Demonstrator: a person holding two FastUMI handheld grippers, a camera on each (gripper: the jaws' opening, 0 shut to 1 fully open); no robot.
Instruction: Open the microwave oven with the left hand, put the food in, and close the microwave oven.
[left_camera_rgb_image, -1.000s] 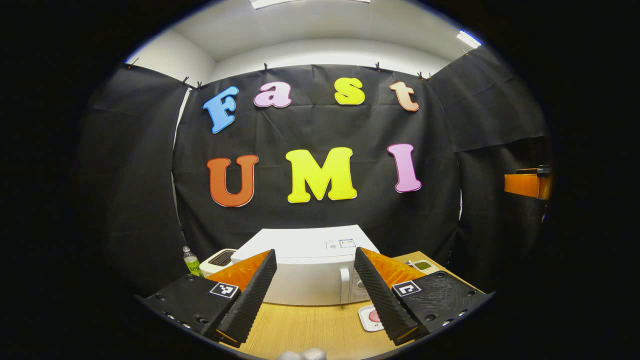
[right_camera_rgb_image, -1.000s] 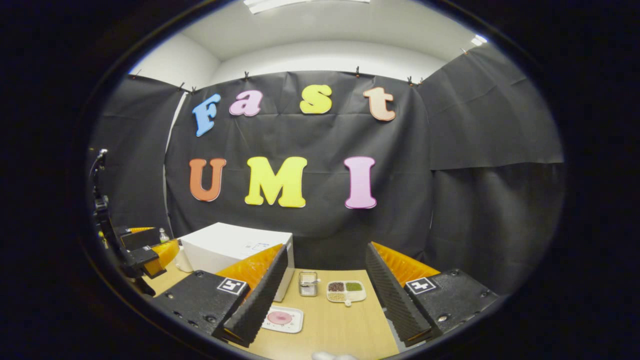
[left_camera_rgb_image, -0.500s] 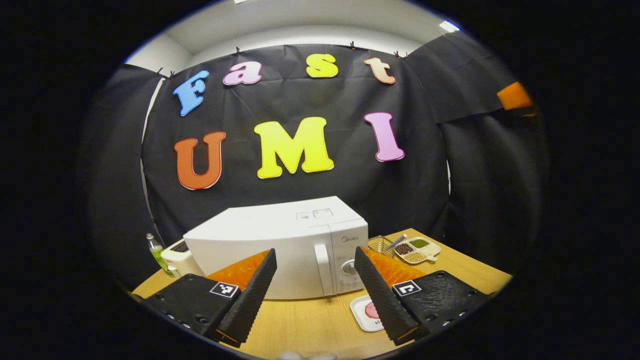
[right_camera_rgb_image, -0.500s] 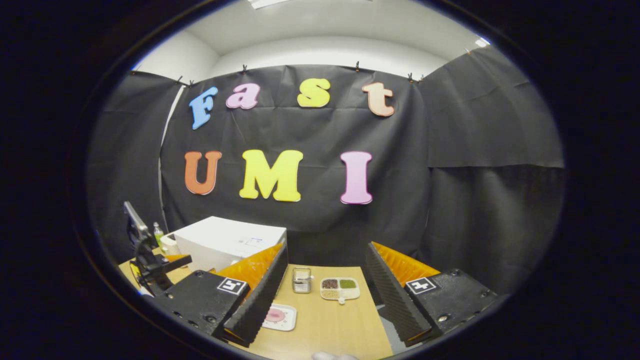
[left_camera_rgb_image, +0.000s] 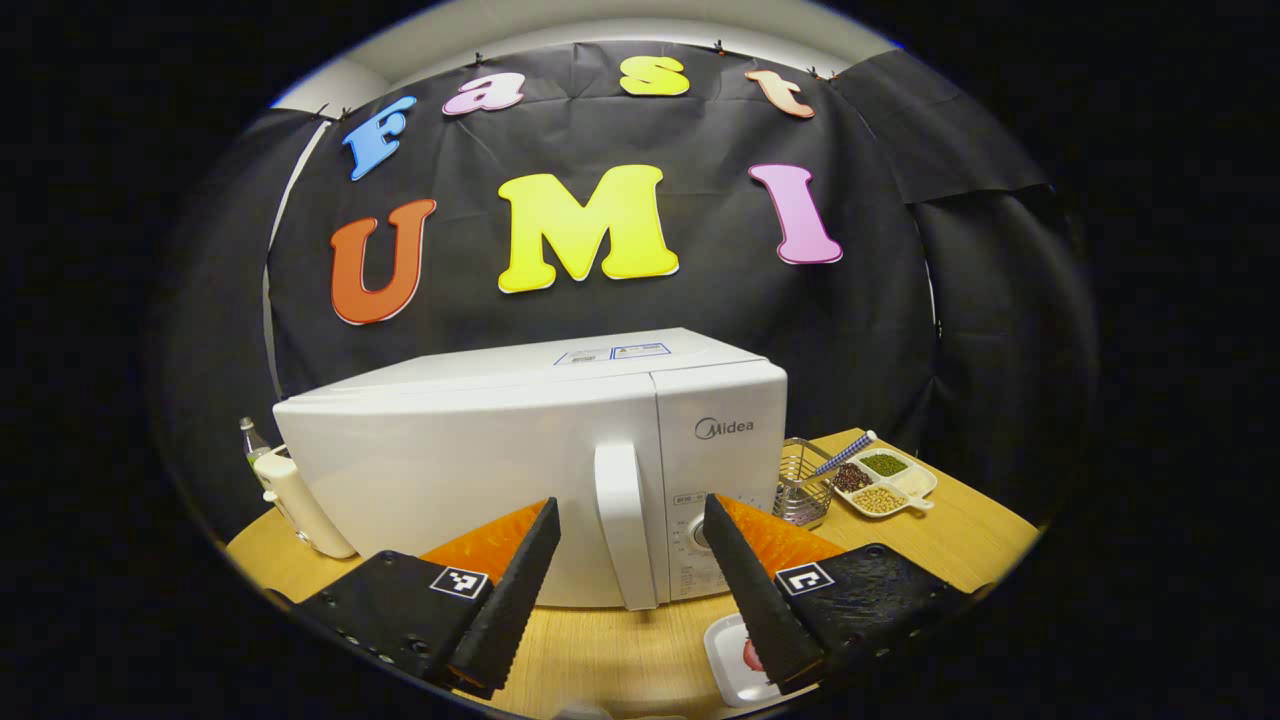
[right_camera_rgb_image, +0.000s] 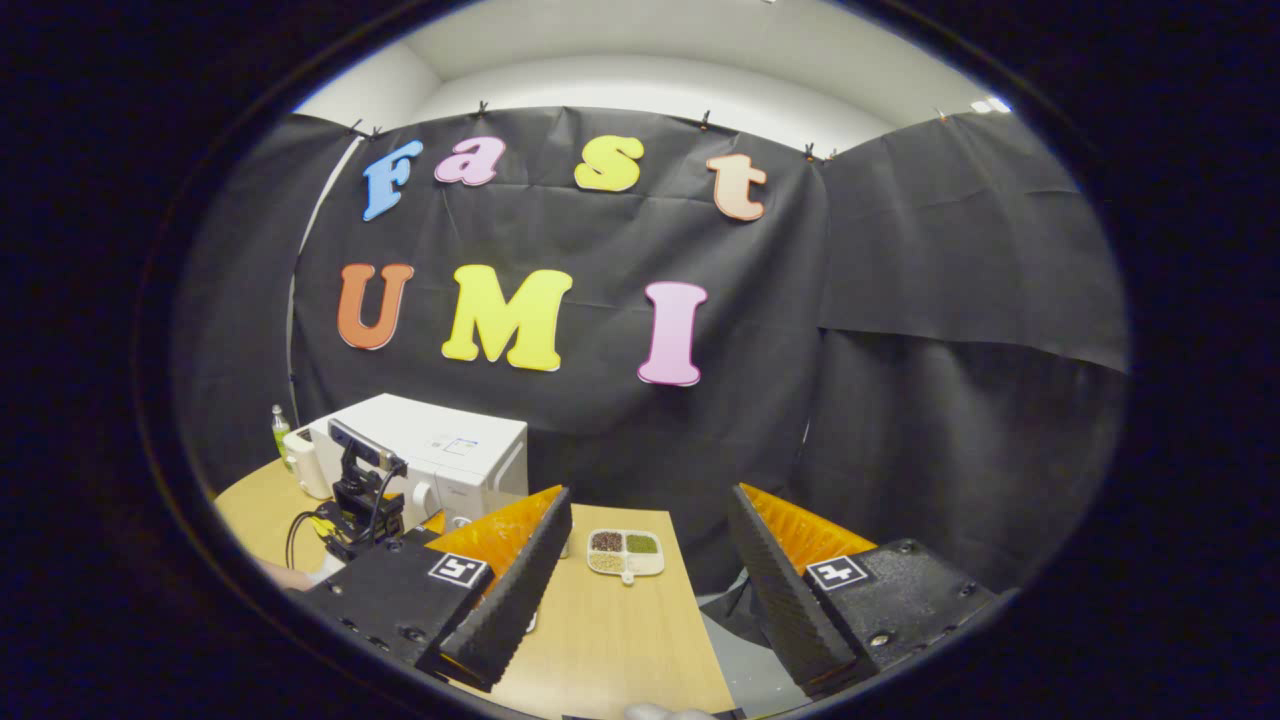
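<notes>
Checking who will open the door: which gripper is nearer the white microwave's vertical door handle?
Left. The left gripper sits right before the white vertical door handle, jaws open either side of it. The right gripper hangs farther off to the microwave's right, over the wooden table.

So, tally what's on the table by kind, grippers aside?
Microwave oven: 1
Toaster: 1
Bottle: 1
Wire basket: 1
Divided dish: 1
Food plate: 1
Total: 6
</notes>
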